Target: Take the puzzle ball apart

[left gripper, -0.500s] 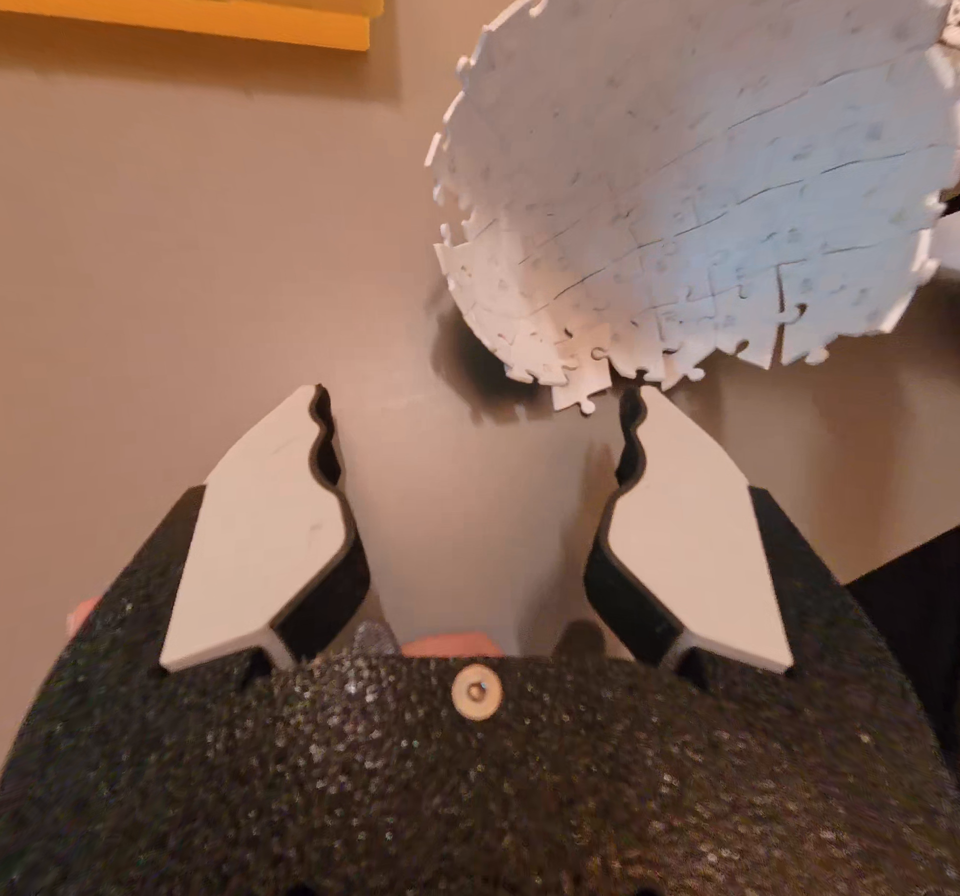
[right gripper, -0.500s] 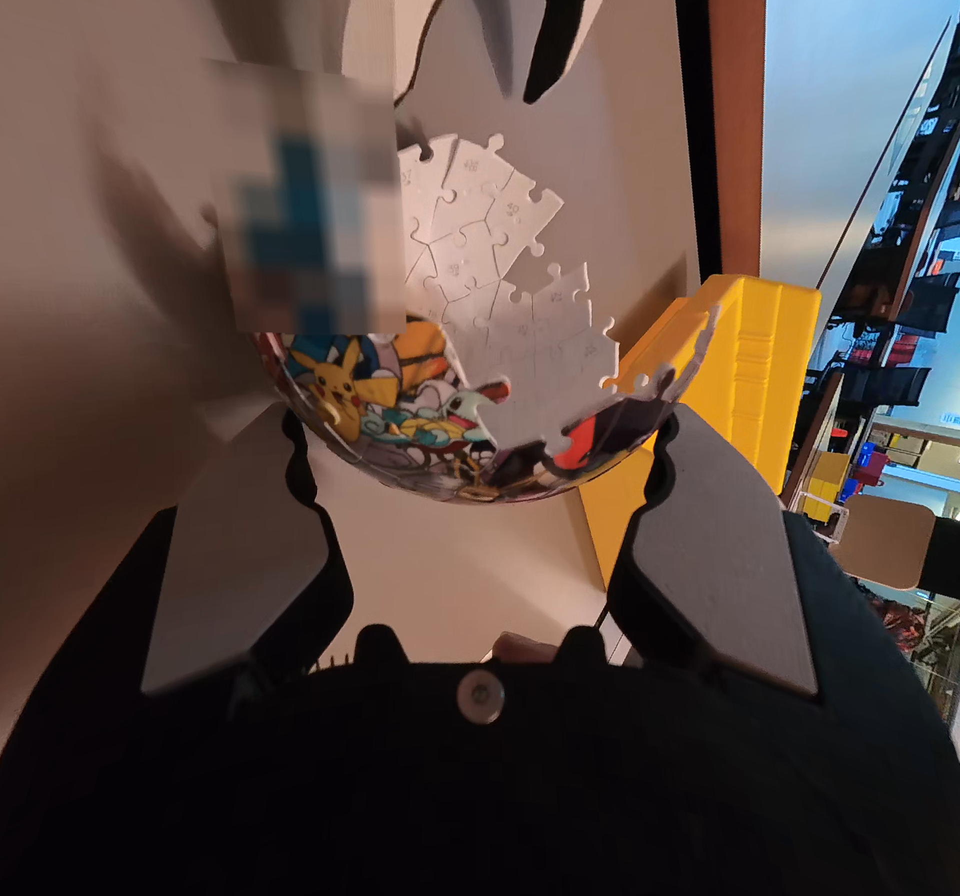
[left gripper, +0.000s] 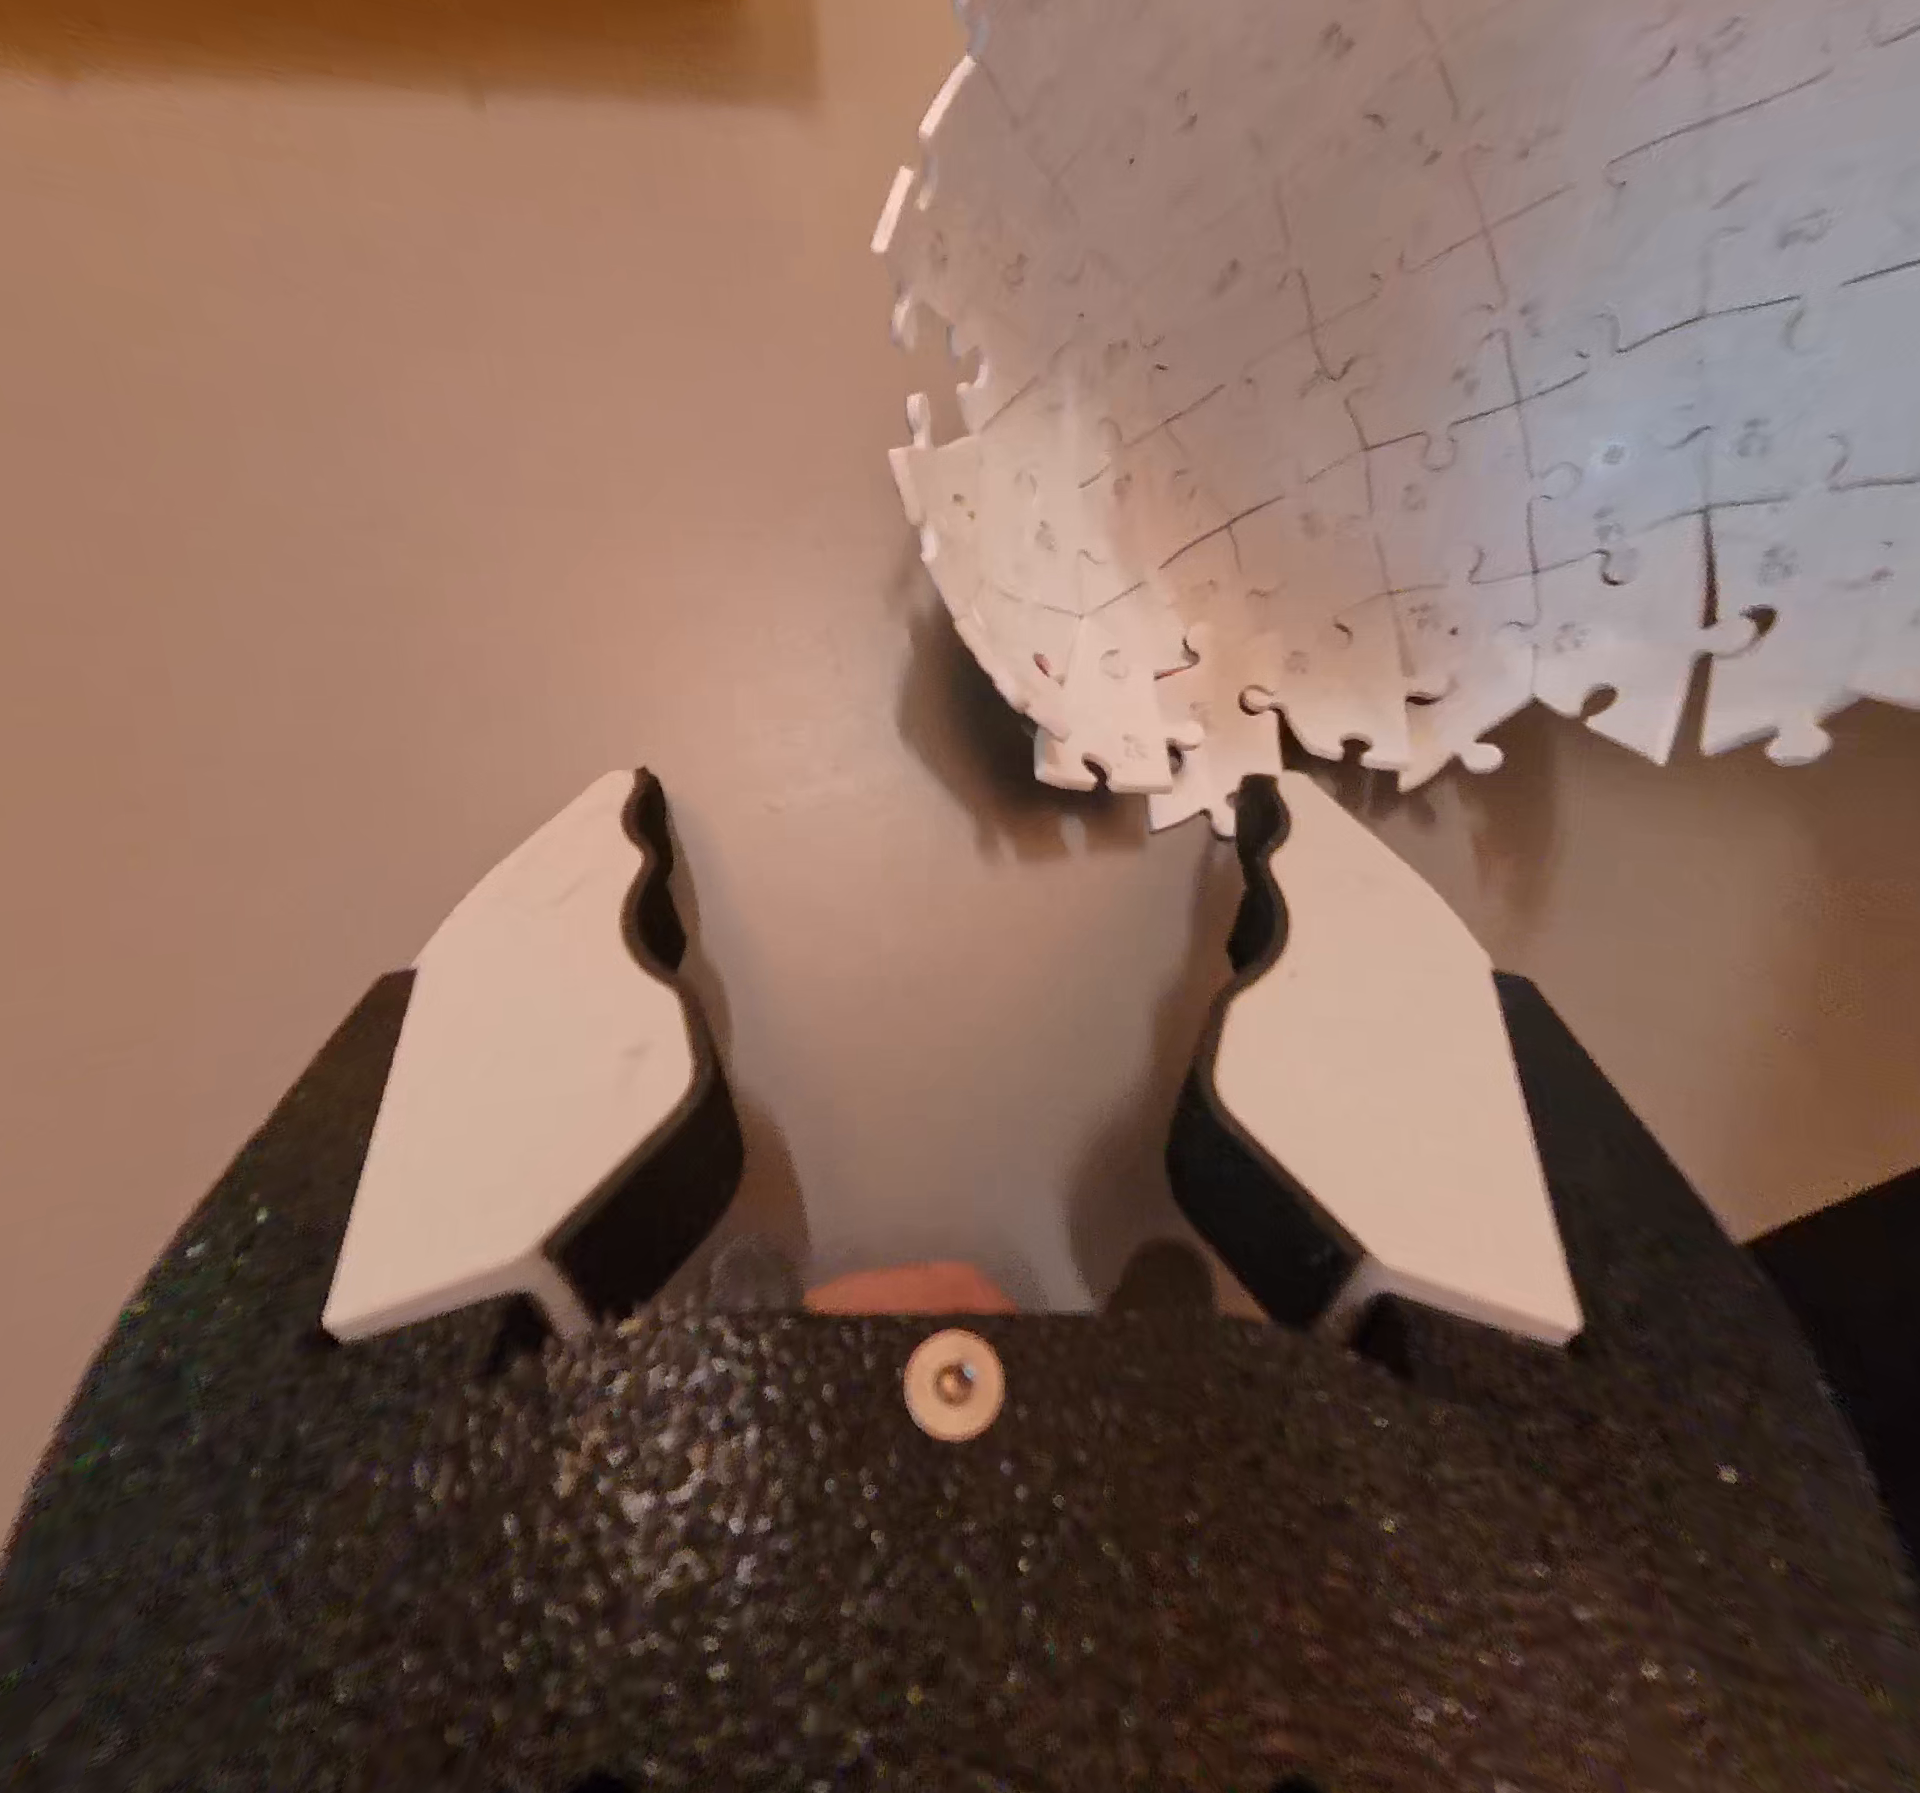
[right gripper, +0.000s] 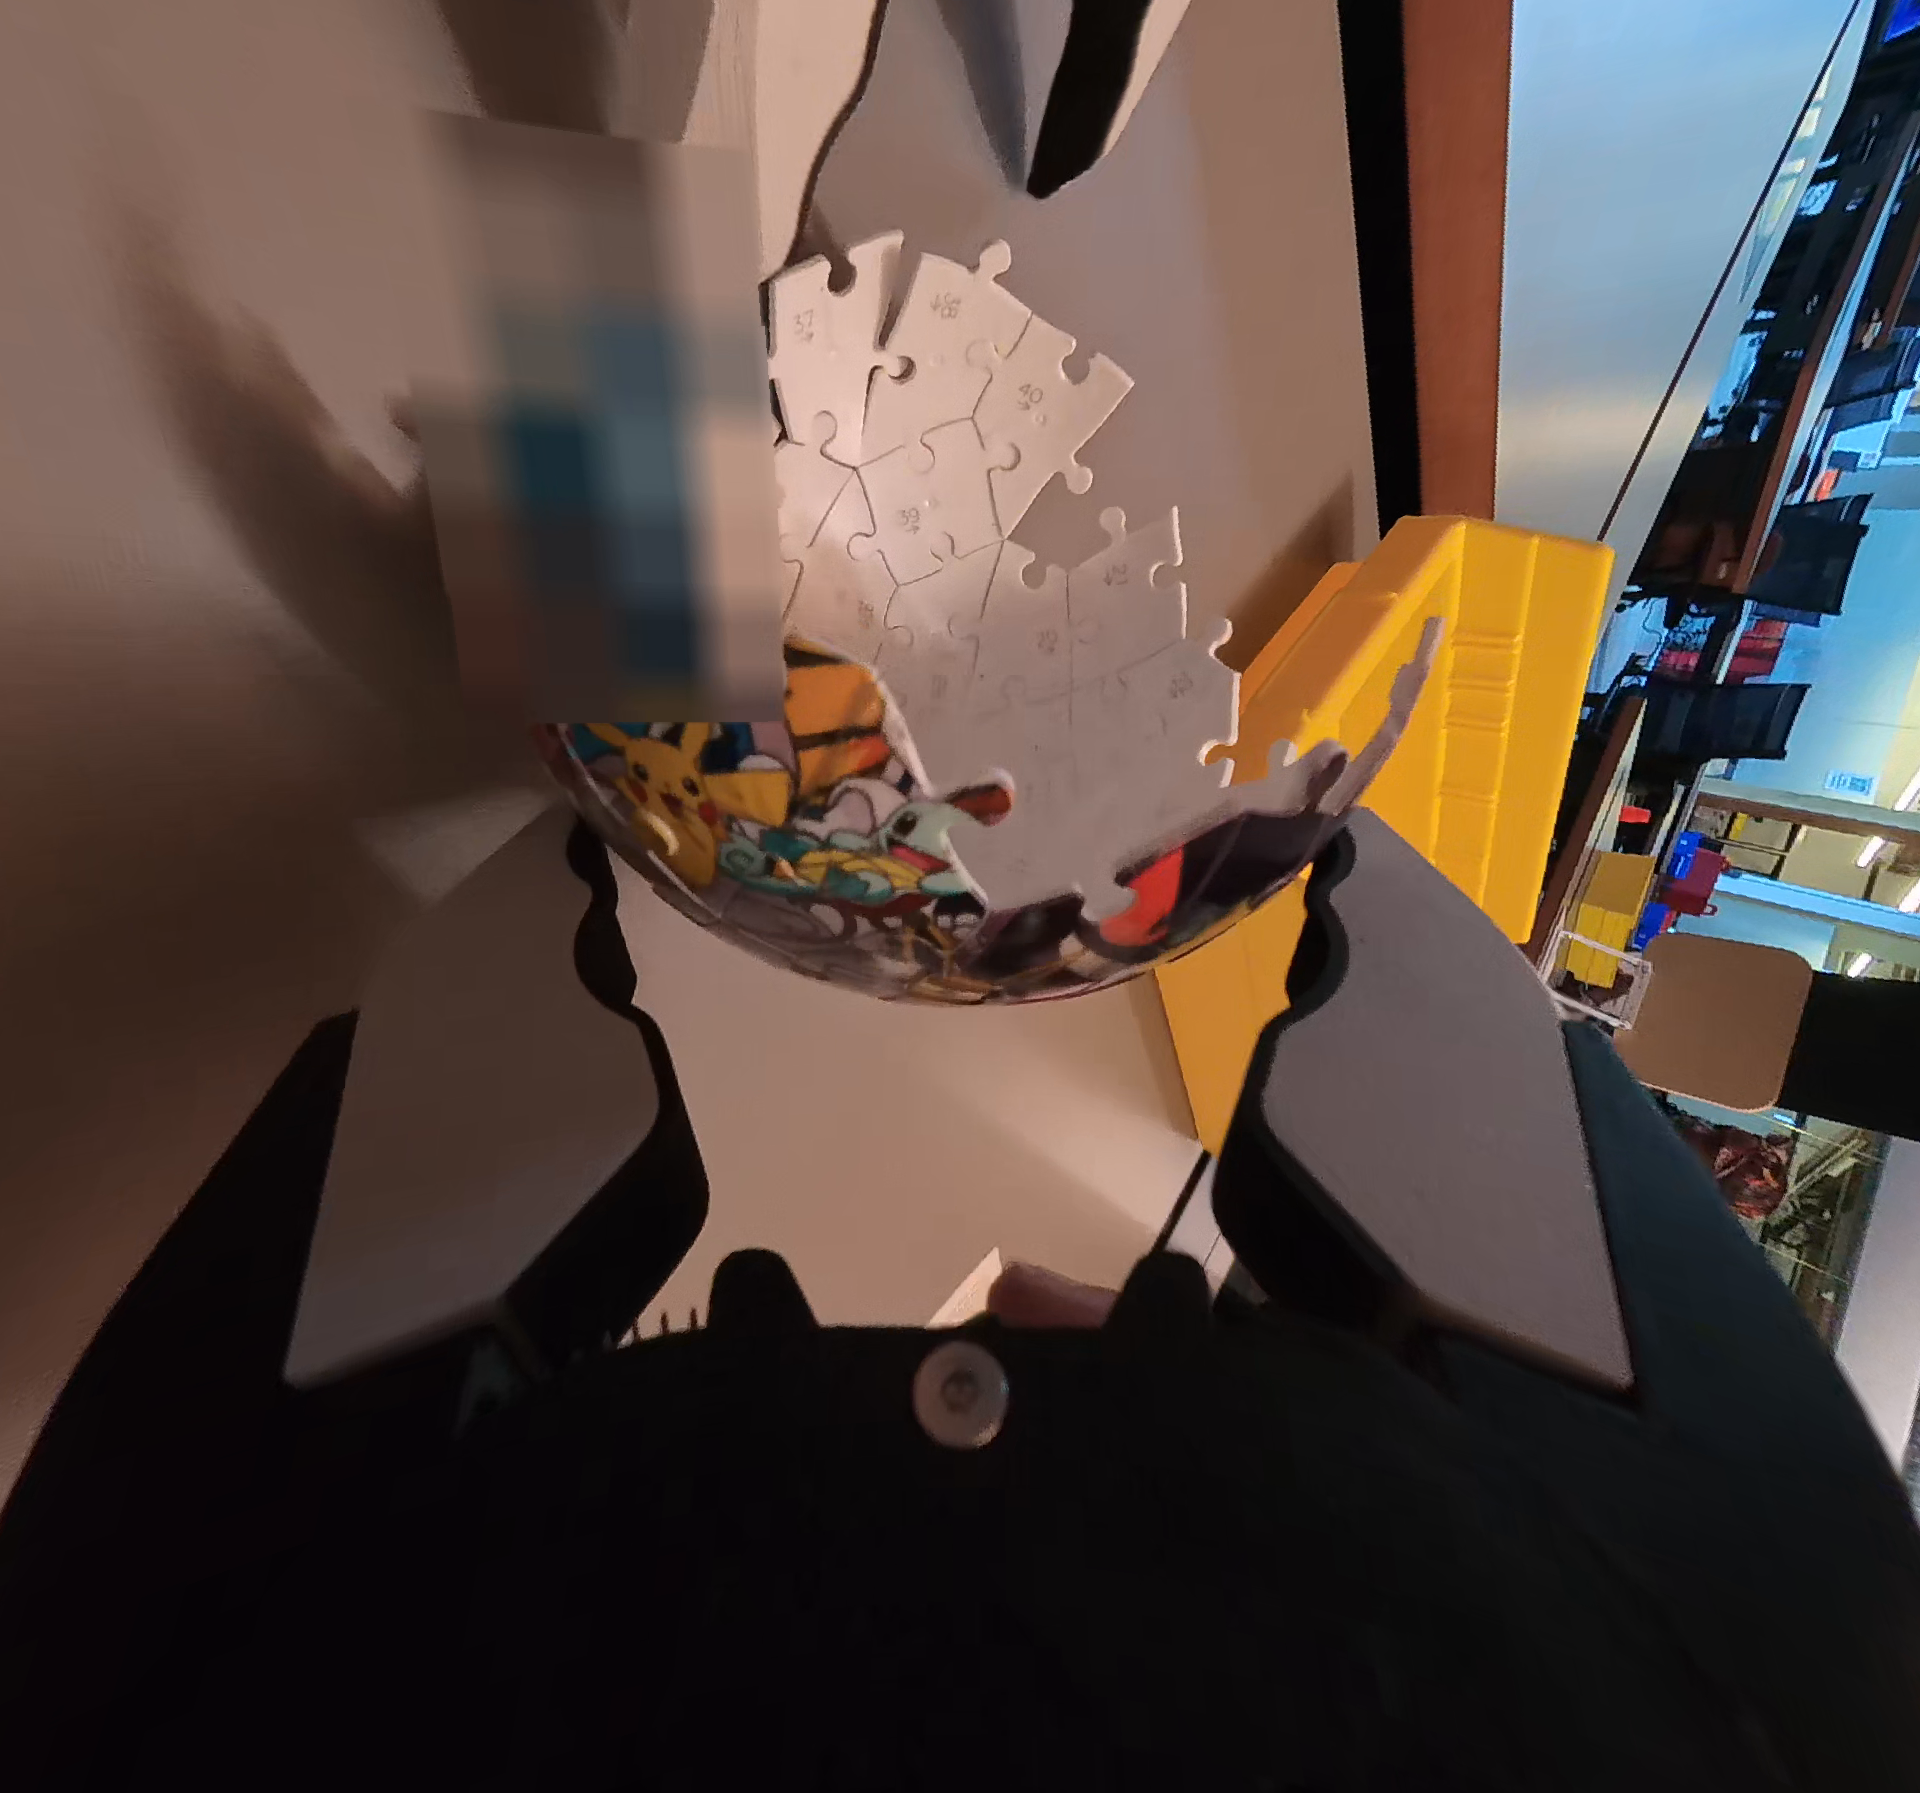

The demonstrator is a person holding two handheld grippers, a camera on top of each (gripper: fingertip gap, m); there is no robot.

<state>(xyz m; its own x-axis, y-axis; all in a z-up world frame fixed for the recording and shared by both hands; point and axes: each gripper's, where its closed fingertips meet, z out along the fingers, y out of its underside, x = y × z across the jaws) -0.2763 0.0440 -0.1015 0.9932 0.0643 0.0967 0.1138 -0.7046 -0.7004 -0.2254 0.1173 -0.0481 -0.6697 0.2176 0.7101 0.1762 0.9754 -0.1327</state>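
Puzzle ball (right gripper: 997, 725), partly mosaic-hidden, perhaps touches right hand-held gripper (right gripper: 961, 855).

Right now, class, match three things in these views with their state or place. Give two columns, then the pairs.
1. puzzle ball
2. left gripper
3. yellow bin

A. open, holding nothing, one fingertip at the shell's jagged edge
B. partly taken apart, white inside showing
C. behind the ball, on the right of the right wrist view

Pairs: 1-B, 2-A, 3-C
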